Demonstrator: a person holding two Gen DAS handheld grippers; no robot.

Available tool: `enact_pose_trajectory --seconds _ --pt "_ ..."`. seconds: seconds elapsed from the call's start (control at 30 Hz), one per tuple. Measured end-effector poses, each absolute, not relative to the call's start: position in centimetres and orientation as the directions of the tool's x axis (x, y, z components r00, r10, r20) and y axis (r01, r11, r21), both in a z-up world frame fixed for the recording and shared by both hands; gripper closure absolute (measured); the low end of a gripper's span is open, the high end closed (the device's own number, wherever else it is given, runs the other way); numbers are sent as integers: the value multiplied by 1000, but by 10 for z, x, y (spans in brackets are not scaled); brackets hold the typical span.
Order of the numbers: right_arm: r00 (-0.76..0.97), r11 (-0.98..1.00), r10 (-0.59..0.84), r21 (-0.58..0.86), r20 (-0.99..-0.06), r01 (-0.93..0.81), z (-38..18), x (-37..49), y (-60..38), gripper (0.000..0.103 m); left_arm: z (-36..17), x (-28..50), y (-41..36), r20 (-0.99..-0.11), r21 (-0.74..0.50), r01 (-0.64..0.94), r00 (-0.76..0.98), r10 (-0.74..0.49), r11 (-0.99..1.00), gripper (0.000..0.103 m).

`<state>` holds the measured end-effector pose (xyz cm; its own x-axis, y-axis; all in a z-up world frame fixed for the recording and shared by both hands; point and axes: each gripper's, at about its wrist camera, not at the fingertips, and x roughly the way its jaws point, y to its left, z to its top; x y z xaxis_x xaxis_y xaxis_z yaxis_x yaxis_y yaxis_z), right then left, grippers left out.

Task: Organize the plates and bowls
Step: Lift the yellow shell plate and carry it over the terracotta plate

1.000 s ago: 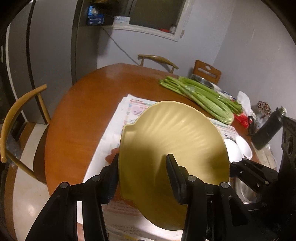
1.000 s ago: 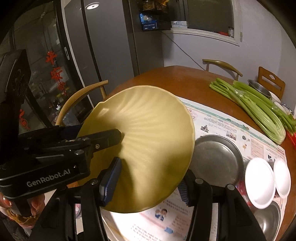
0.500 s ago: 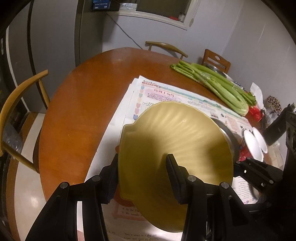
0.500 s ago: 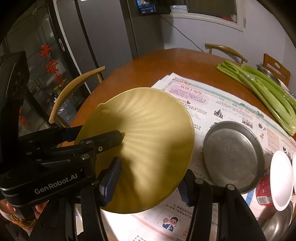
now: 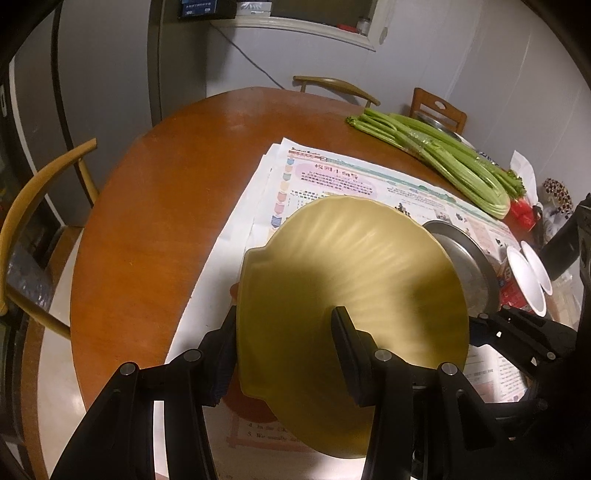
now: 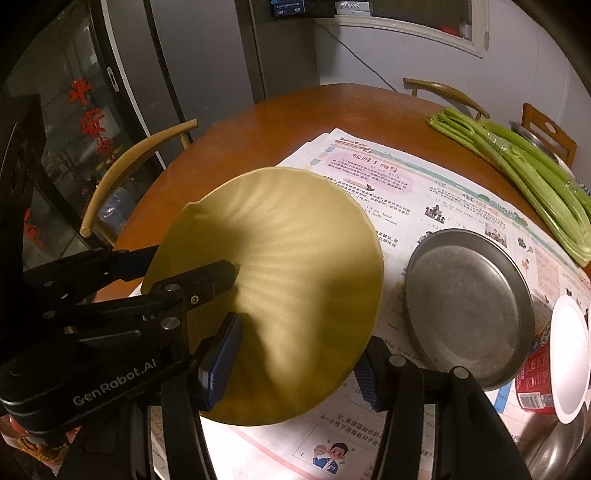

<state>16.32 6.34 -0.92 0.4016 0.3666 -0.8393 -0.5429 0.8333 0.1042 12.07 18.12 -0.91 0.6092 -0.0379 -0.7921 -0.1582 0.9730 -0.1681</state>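
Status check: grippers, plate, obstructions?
Both hand-held grippers, left and right, clamped on the yellow plate. Plate tilted above newspaper. Metal dish alongside, apart.

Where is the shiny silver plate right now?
The silver plate lies on the newspaper at the right of the right wrist view, just right of the yellow plate, with the celery beyond it.

Round wood table (image 5: 155, 221), curved-back chairs (image 5: 40, 184), grey walls (image 5: 461, 66), window ledge (image 5: 295, 26), dim rm
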Motion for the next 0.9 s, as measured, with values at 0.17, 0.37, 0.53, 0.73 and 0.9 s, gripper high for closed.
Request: enact_pose_trajectory --seconds 0.17,0.37,0.53,0.73,0.9 --pt "420 834 348 72 -838 -546 -11 162 66 46 -13 122 183 -796 -163 -166 605 -30 972 54" --pt "437 834 337 49 -834 -550 -10 161 66 47 -13 123 181 -795 -142 -169 607 -11 975 54" --pt "463 837 312 9 -830 -548 -9 159 63 46 -18 126 182 -805 -133 -179 594 -1 975 54" --pt "448 847 321 41 -835 -530 -10 159 51 46 -22 127 180 -808 -120 -182 589 11 976 54" --pt "419 849 349 92 -839 -521 -12 158 43 46 -23 127 182 -807 -128 -182 590 4 975 53"
